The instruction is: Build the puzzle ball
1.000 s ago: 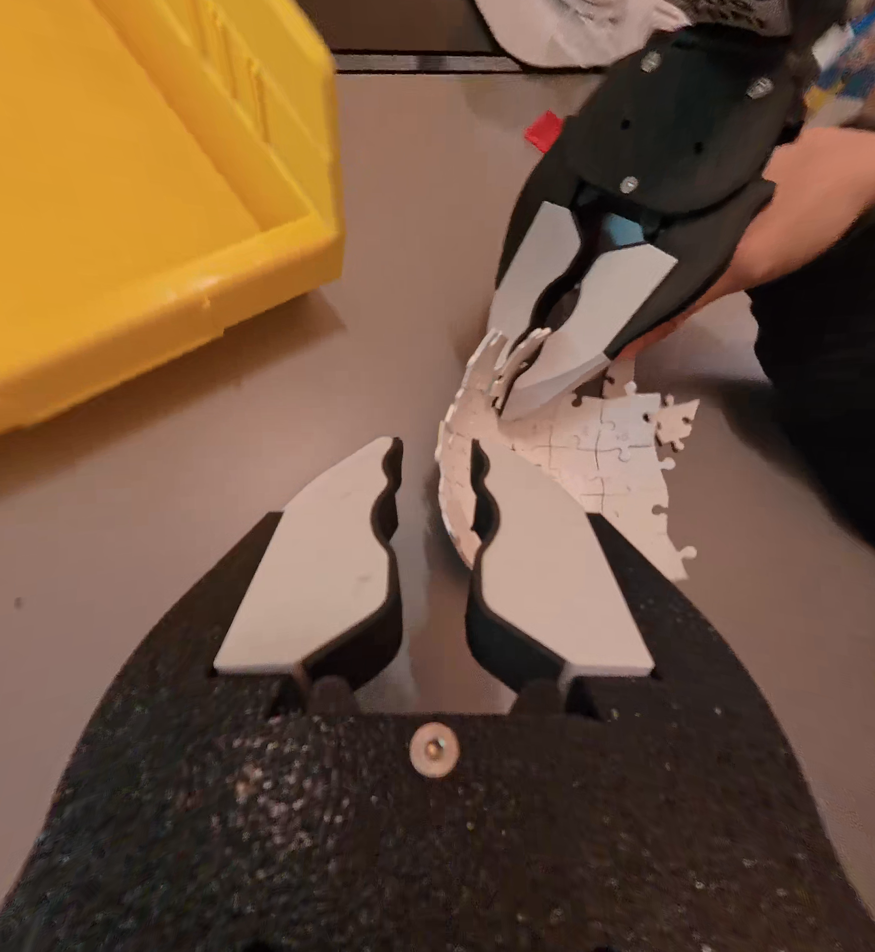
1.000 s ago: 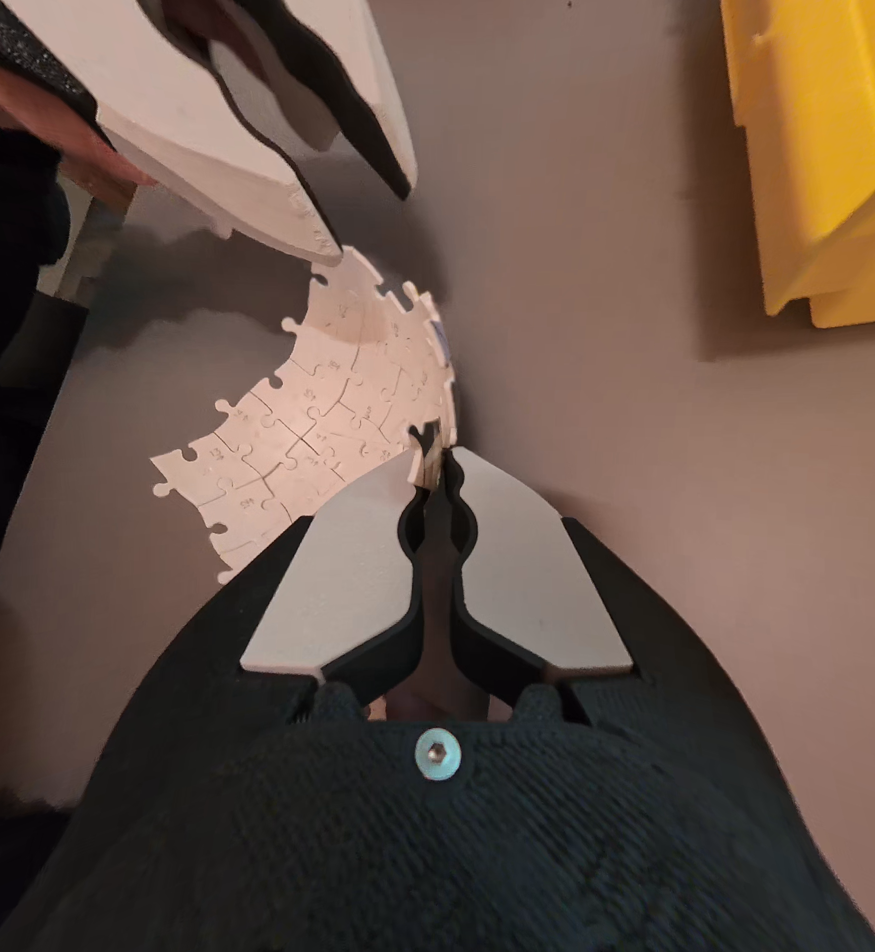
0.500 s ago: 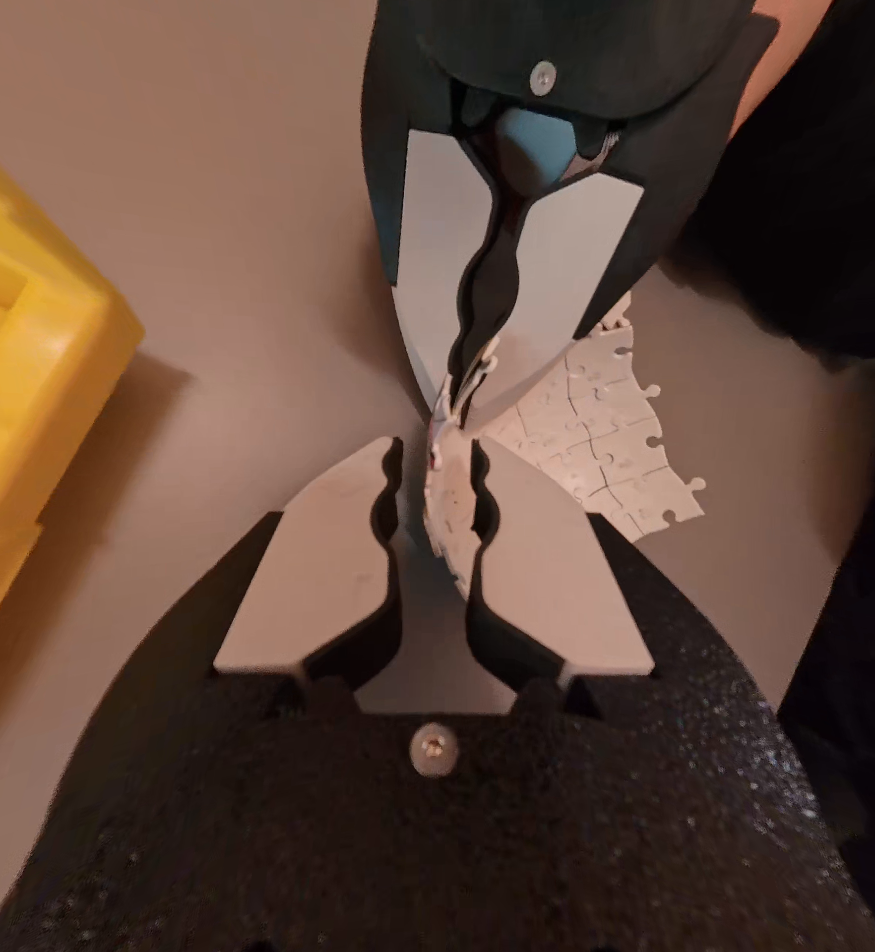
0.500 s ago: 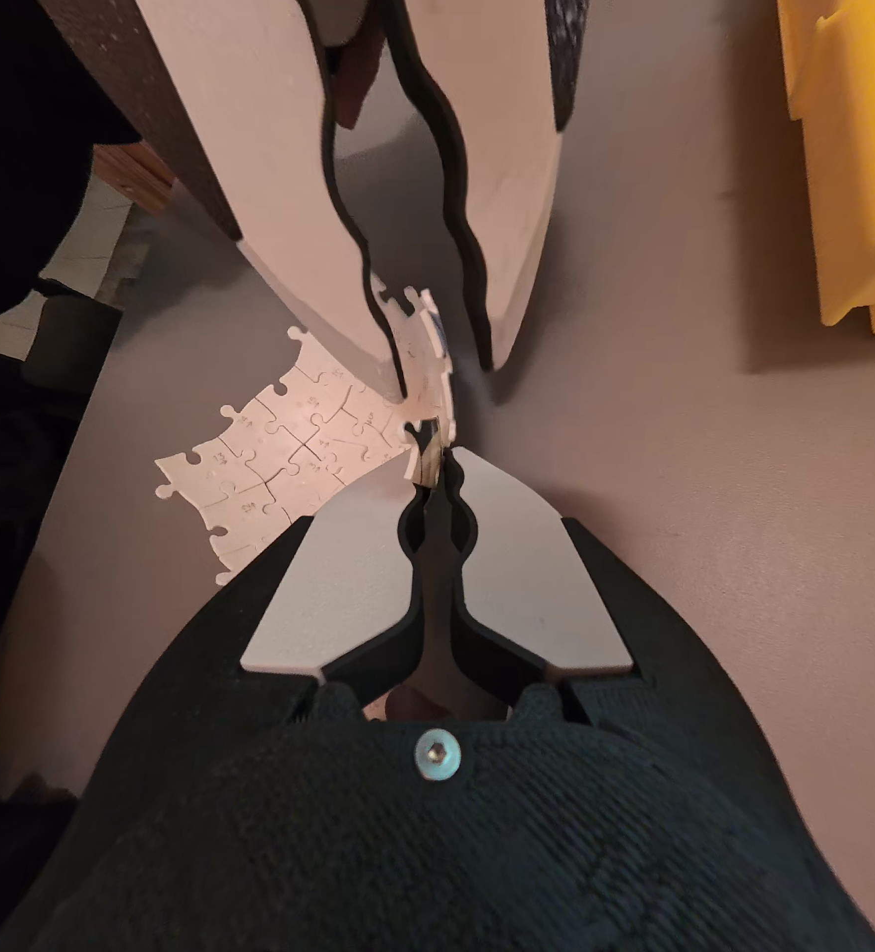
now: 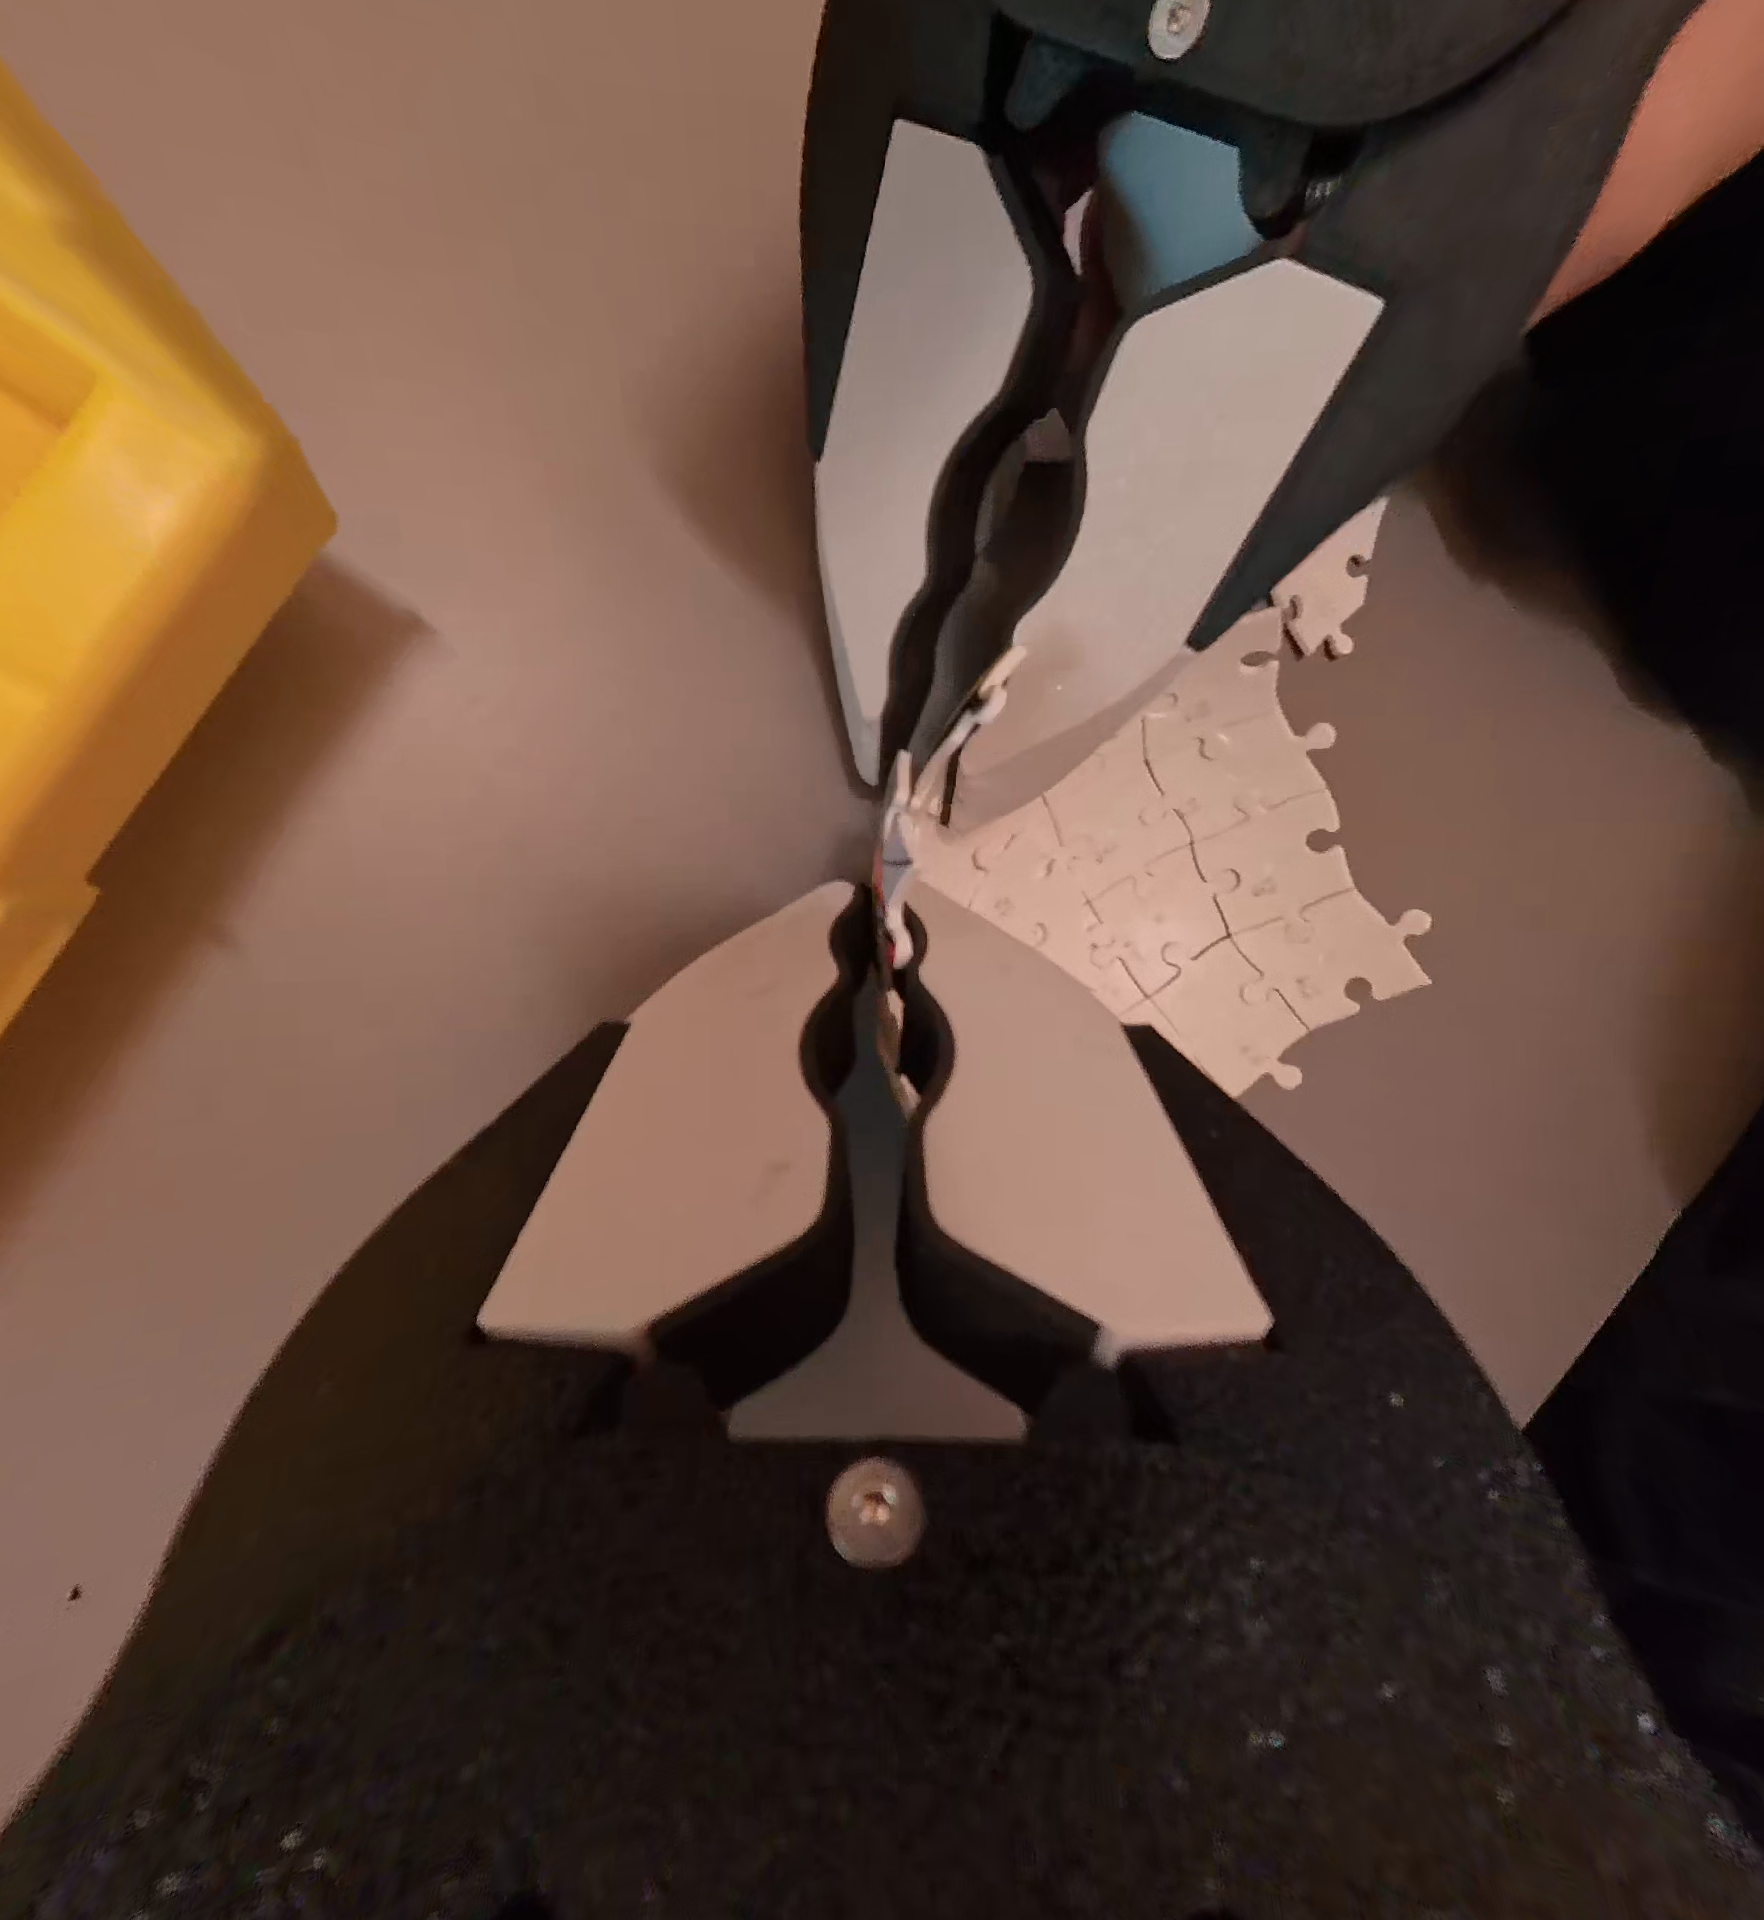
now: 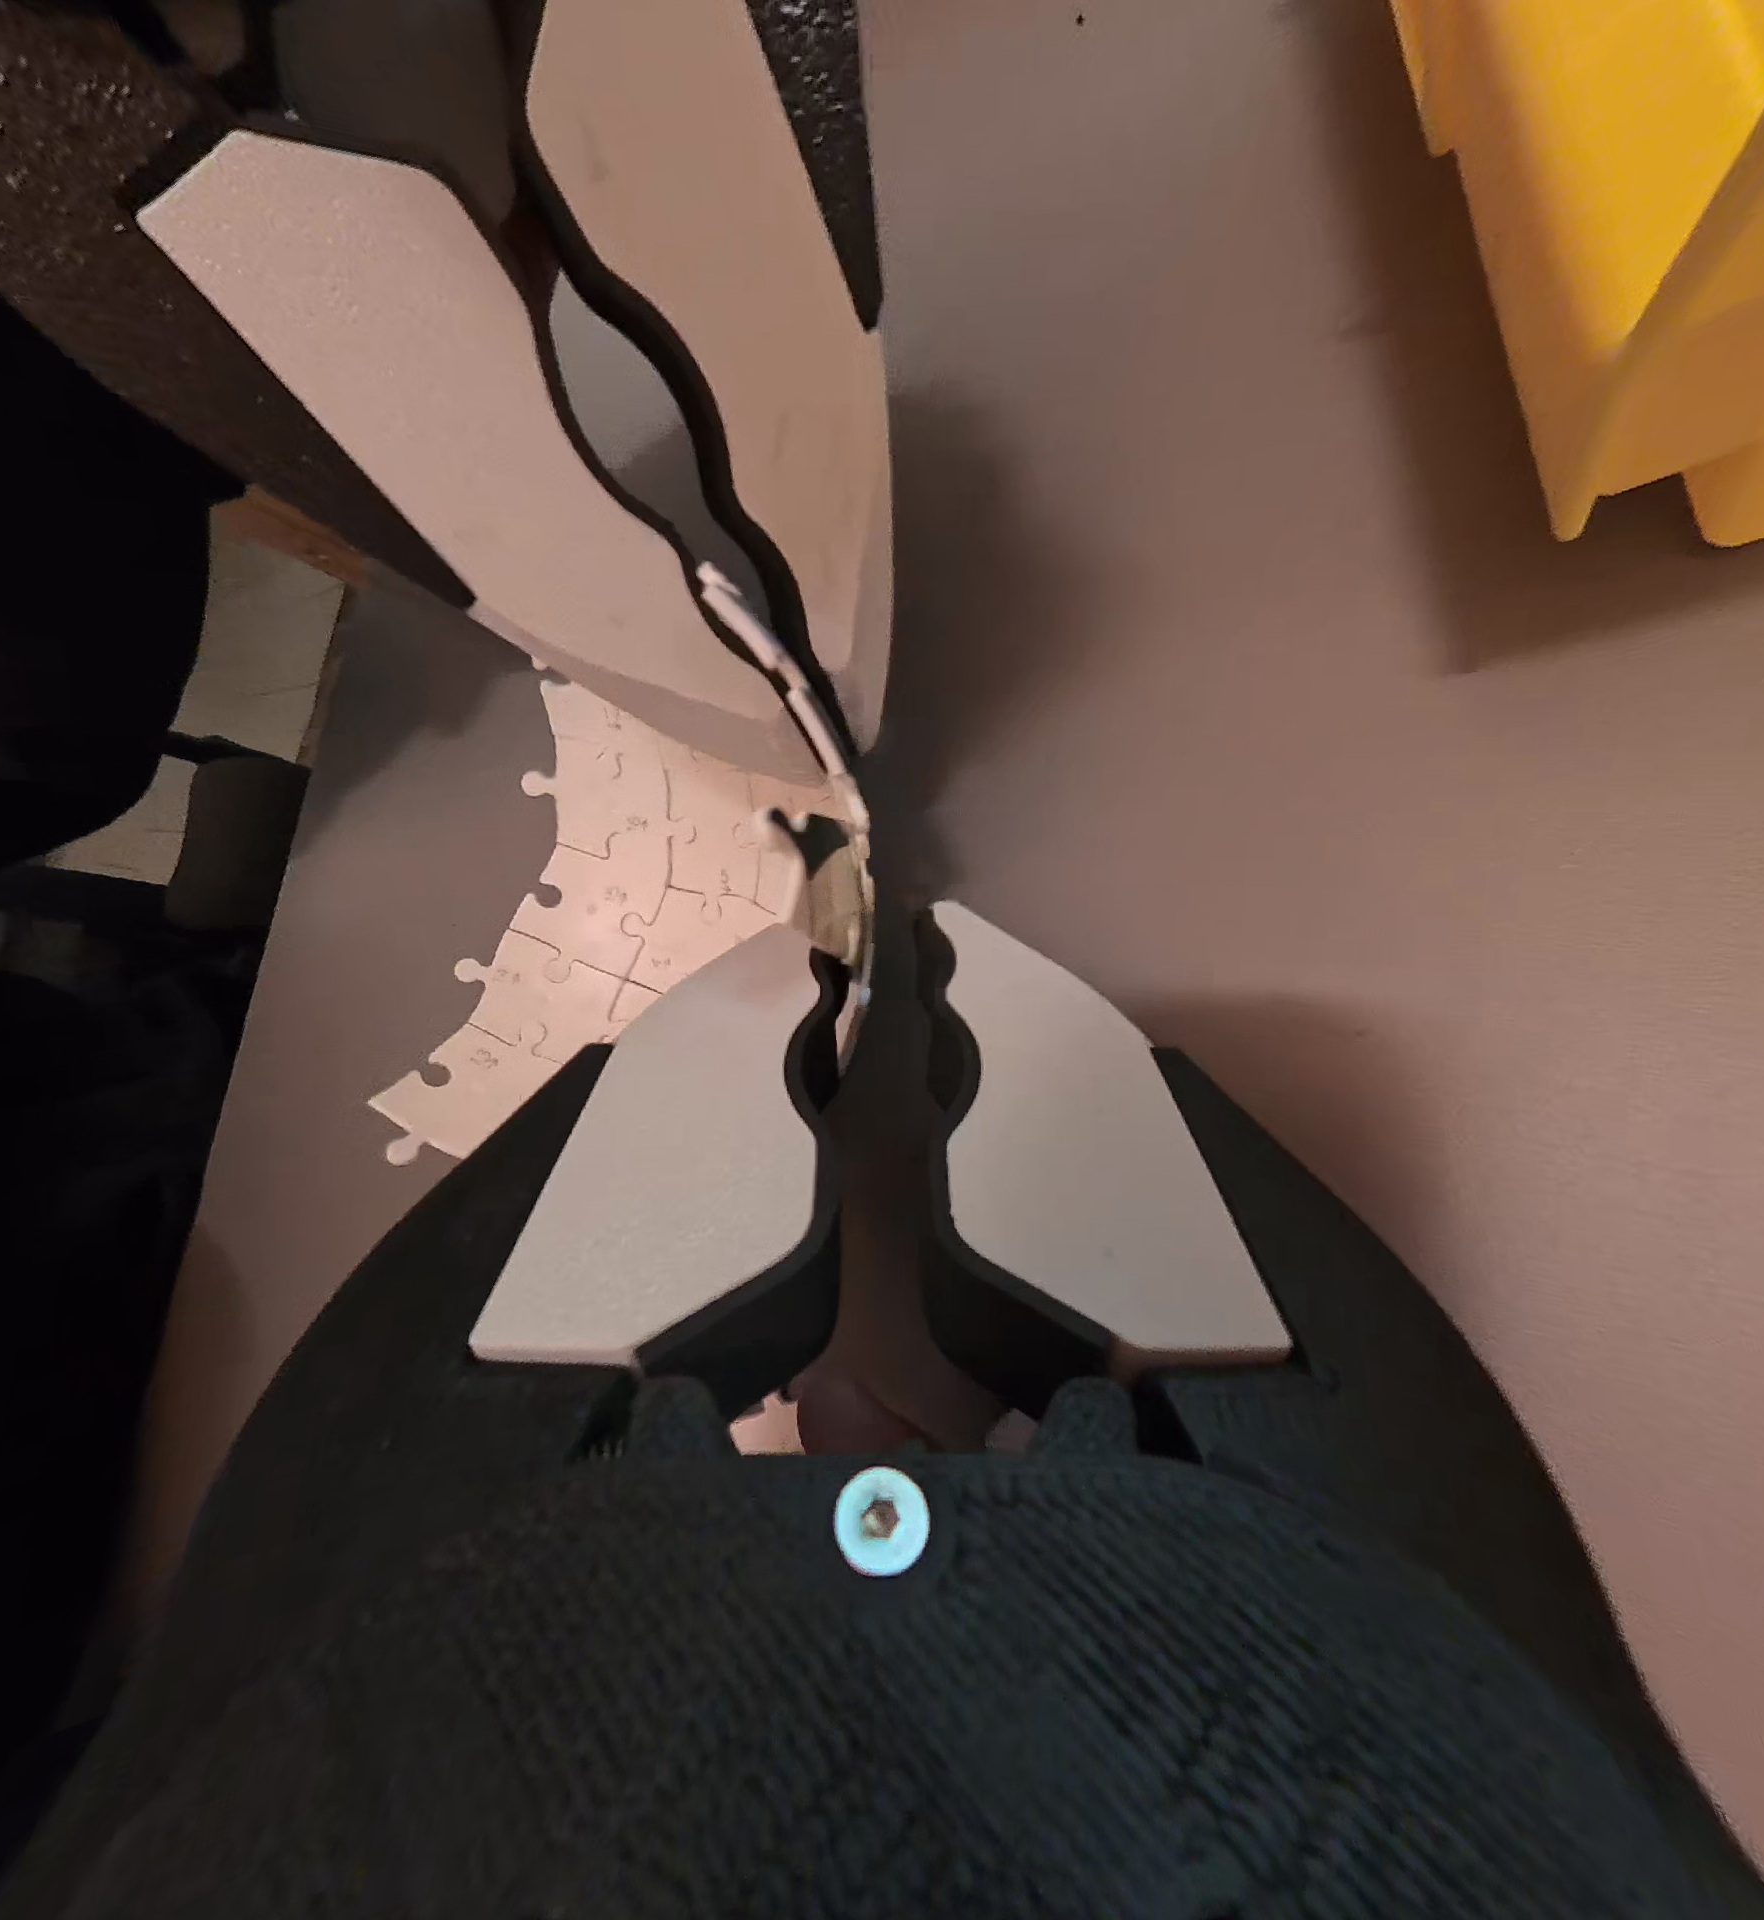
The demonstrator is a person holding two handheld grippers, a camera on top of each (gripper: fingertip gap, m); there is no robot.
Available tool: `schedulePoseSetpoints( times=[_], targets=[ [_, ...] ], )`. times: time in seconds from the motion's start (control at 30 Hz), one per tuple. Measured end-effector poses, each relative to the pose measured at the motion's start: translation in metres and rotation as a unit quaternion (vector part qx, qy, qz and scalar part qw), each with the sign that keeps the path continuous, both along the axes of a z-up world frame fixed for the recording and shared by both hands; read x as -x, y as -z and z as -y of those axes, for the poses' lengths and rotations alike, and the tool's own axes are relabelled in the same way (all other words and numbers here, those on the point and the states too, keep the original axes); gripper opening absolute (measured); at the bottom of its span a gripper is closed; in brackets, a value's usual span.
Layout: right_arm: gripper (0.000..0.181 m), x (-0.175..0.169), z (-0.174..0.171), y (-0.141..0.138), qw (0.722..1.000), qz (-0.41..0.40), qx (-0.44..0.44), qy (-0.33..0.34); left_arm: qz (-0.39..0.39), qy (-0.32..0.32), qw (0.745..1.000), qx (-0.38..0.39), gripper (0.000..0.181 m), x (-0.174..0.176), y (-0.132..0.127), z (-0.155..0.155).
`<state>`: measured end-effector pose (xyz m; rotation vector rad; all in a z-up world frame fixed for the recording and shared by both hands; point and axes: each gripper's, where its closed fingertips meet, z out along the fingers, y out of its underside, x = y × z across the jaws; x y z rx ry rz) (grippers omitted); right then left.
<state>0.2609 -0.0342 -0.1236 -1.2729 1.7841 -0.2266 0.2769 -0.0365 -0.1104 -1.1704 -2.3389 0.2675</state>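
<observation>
Left gripper [image 5: 883, 914], nearest in the left wrist view: jaws drawn narrow, pinching the upturned rim of the shell [image 5: 1200, 894]

Shell: curved sheet of joined white puzzle pieces, held on edge between the two grippers, its concave inner face fanning out to one side over the table [image 5: 566, 520]; outer tabs hang free along the far border

Right gripper [image 5: 919, 748], just beyond and tip to tip with the left: jaws likewise narrow, clamped on the same rim a little farther along; a hand [image 5: 1688, 177] shows behind it. In the right wrist view the right gripper [image 6: 883, 935] sits low and the left gripper [image 6: 836, 717] above, the shell [image 6: 649, 894] bowing away from both

Progress, as judged: a partial band only, several rows of pieces locked; most of the sphere is unbuilt and no loose pieces are in view. The two grips close together suggest a seam or single piece being pressed home

Bin [image 5: 78, 540], yellow, farthest: well apart from the work on the open side; in the right wrist view the bin [image 6: 1636, 260] again stands clear

Room: bare table between shell and bin; a dark sleeve [image 5: 1740, 623] crowds the shell's tabbed edge on the other side
</observation>
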Motion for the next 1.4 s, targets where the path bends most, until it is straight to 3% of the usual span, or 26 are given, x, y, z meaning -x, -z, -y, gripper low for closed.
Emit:
schedulePoseSetpoints(
  times=[0.23,0.4,0.53,0.8,0.93,1.17,1.4],
  targets=[
    [0.005,-0.004,-0.005,-0.002,0.999,0.019,-0.028,-0.01,0.01,0.012,1.0,0.023,0.002,0.001,0.0,0.001],
    [0.013,-0.004,-0.001,-0.003,0.998,0.035,-0.05,0.005,0.002,0.014,1.0,0.024,0.002,0.003,0.0,0.001],
    [0.005,-0.005,-0.003,-0.005,0.998,0.042,-0.044,-0.006,0.004,0.019,1.0,0.025,0.002,0.002,0.001,0.0],
    [0.015,-0.003,-0.004,-0.002,0.999,0.029,-0.015,-0.019,0.012,0.022,0.999,0.023,0.002,0.002,0.001,0.0],
    [0.028,0.0,-0.003,-0.004,0.999,0.026,-0.013,-0.017,0.014,0.02,0.999,0.022,0.002,0.001,0.001,0.0],
    [0.004,0.004,-0.001,-0.005,0.999,0.031,-0.005,-0.024,0.025,0.007,1.0,0.009,0.004,-0.003,0.004,0.0],
    [0.004,0.014,0.012,-0.012,0.999,0.043,0.003,0.005,0.015,-0.01,1.0,0.016,0.021,-0.003,-0.002,0.004]
  ],
)
